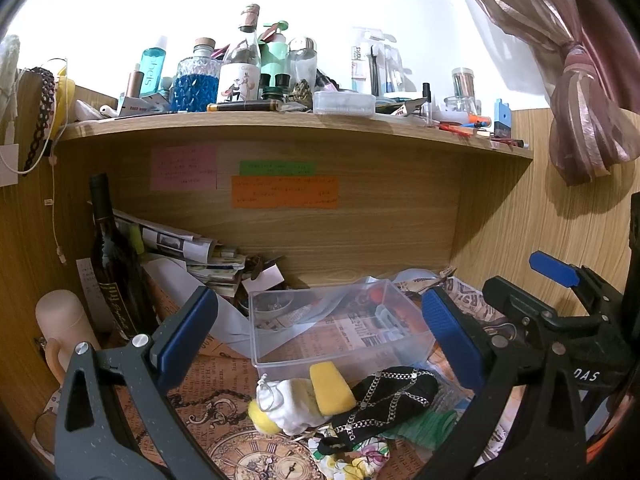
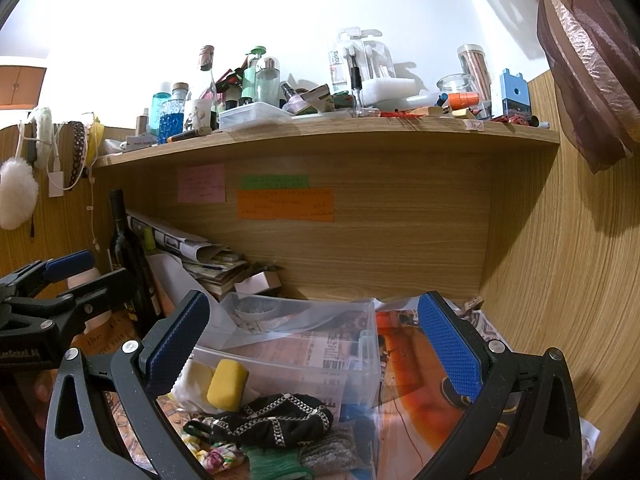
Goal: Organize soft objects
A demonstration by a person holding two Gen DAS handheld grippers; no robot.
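Because the soft objects (image 1: pixel 360 404) lie piled before the empty clear bin (image 1: pixel 340 328), each hand-held gripper (image 1: pixel 316 332) (image 2: pixel 314 340) hangs spread wide, holding nothing.

Left tool (image 1: pixel 316 332) and right tool (image 2: pixel 314 340) side by side, jaws spread wide.

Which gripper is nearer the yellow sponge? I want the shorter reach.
Left, though it is close. The yellow sponge lies centred between the left gripper fingers; for the right gripper it sits off toward its left finger.
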